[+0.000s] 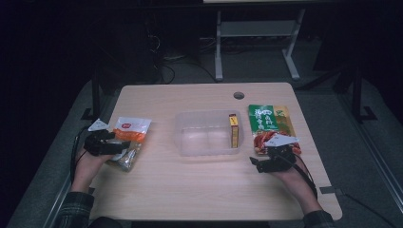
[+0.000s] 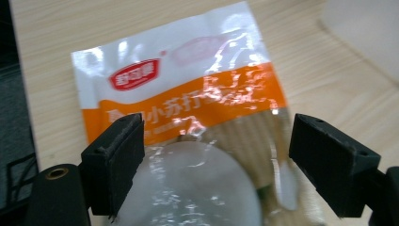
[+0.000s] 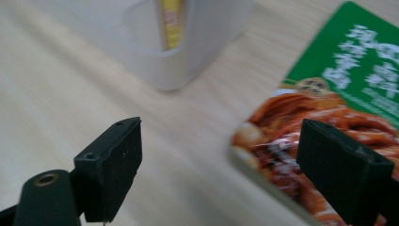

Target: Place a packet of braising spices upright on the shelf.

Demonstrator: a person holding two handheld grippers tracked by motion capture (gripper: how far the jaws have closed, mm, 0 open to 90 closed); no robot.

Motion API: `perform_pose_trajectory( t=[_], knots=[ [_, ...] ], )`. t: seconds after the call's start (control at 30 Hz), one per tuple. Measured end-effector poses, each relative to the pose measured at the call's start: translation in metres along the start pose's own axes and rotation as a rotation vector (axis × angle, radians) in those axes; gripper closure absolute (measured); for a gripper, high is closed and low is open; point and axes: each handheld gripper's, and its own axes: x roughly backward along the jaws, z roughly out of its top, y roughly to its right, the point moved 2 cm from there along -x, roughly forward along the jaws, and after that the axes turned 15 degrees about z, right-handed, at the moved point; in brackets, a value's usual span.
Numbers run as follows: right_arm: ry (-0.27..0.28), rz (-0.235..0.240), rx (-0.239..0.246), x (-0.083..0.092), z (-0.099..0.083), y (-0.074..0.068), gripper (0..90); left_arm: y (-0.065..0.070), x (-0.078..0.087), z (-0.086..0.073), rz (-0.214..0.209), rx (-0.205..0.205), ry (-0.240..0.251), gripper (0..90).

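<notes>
A white and orange snack packet [image 1: 129,137] lies at the table's left side. My left gripper [image 1: 110,144] hovers over its near end, open, with a jaw on each side of the shiny packet [image 2: 188,108]. A green and red food packet [image 1: 271,124] lies at the table's right side. My right gripper [image 1: 263,164] is open at its near left corner; one jaw stands over the red part of that packet [image 3: 329,108], the other over bare wood. Between the two packets sits a clear plastic tub [image 1: 208,133] holding a yellow box [image 1: 233,130] upright at its right end.
The wooden table [image 1: 190,190] has a round cable hole [image 1: 238,95] near its far edge. Beyond the table stand the metal legs of another desk [image 1: 218,47]. The tub's corner [image 3: 188,52] with the yellow box [image 3: 171,23] lies ahead of my right gripper.
</notes>
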Motion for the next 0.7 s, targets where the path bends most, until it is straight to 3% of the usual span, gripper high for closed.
perform_pose_trajectory(
  t=[0.1, 0.23, 0.43, 0.57, 0.7],
  knots=[
    [0.038, -0.021, -0.046, 0.001, 0.004, 0.014, 20.4, 0.006, 0.003, -0.001, -0.016, -0.006, 0.004, 18.5],
    [0.021, -0.075, -0.070, 0.005, 0.006, 0.028, 31.6, 0.014, 0.009, -0.001, -0.051, 0.001, 0.018, 18.6],
    [0.018, -0.123, -0.107, 0.016, 0.003, 0.057, 67.5, 0.031, 0.017, -0.001, -0.082, -0.020, 0.031, 18.6],
    [0.008, -0.135, -0.139, 0.018, 0.002, 0.076, 83.9, 0.048, 0.022, -0.001, -0.101, -0.042, 0.038, 18.6],
    [-0.039, -0.136, -0.150, 0.015, -0.001, 0.089, 89.7, 0.065, 0.029, -0.002, -0.131, -0.068, 0.058, 18.6]
  ],
)
